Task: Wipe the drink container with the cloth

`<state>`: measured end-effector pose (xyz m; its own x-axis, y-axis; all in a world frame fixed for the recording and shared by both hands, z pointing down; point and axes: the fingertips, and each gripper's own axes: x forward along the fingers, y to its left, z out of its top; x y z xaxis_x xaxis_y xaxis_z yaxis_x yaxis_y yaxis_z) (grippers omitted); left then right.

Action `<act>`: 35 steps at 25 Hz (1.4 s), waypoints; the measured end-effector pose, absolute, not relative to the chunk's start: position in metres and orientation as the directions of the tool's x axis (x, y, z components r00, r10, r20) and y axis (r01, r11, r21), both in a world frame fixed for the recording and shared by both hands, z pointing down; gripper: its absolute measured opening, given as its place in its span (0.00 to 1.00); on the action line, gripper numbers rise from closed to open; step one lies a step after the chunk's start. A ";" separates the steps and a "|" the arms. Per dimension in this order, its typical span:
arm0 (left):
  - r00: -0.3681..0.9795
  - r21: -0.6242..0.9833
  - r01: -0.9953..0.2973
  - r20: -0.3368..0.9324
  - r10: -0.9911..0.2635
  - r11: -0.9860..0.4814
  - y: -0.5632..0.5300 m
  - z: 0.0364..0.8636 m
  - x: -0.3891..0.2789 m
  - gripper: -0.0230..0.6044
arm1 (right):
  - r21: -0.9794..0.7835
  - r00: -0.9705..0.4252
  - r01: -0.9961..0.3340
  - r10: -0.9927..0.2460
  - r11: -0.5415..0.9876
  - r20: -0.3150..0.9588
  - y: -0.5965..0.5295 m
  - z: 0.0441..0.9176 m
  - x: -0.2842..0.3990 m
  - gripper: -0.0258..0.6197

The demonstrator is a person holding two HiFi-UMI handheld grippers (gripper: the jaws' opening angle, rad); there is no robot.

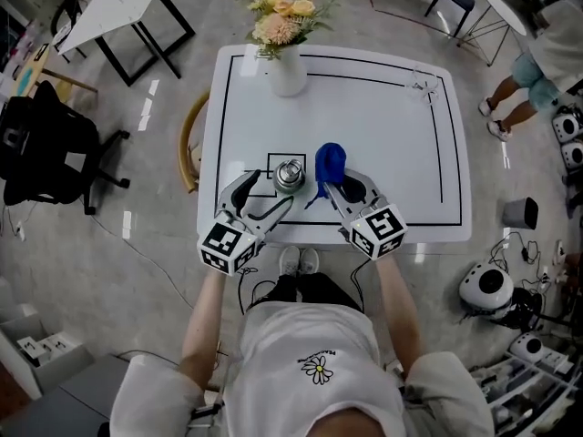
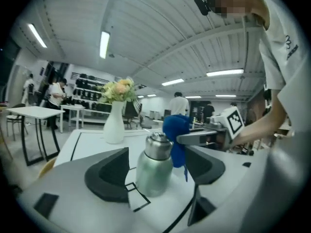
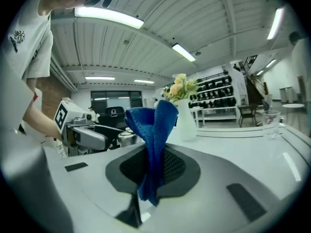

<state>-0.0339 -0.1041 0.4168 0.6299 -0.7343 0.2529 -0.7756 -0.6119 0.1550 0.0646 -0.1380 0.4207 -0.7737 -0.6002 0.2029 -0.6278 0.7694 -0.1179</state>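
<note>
A small steel drink container (image 1: 289, 175) stands upright on a black square marked near the white table's (image 1: 383, 135) front edge. My left gripper (image 1: 264, 196) is open. In the left gripper view the container (image 2: 154, 165) stands between the dark pads (image 2: 109, 176), with a gap on each side. Just to its right, my right gripper (image 1: 342, 189) is shut on a blue cloth (image 1: 330, 163), whose folded top stands up above the jaws. In the right gripper view the cloth (image 3: 154, 130) hangs between the pads and hides most of the container (image 3: 127, 137).
A white vase of flowers (image 1: 287, 69) stands at the table's far edge, and a small clear glass object (image 1: 426, 87) at the far right. A wooden chair (image 1: 189, 144) sits against the table's left side. People stand farther off in the room.
</note>
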 end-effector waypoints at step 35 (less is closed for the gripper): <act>0.696 0.170 -0.669 0.483 -0.531 -0.723 -0.062 0.491 -0.012 0.68 | -0.228 -0.859 -0.505 -0.460 0.832 0.223 -0.084 0.464 0.024 0.11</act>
<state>-0.0119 -0.0624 0.4915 0.6965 -0.5306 0.4831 -0.6692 -0.7234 0.1702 0.0240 -0.0837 0.4642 -0.8591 -0.4604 0.2233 -0.5053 0.8323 -0.2279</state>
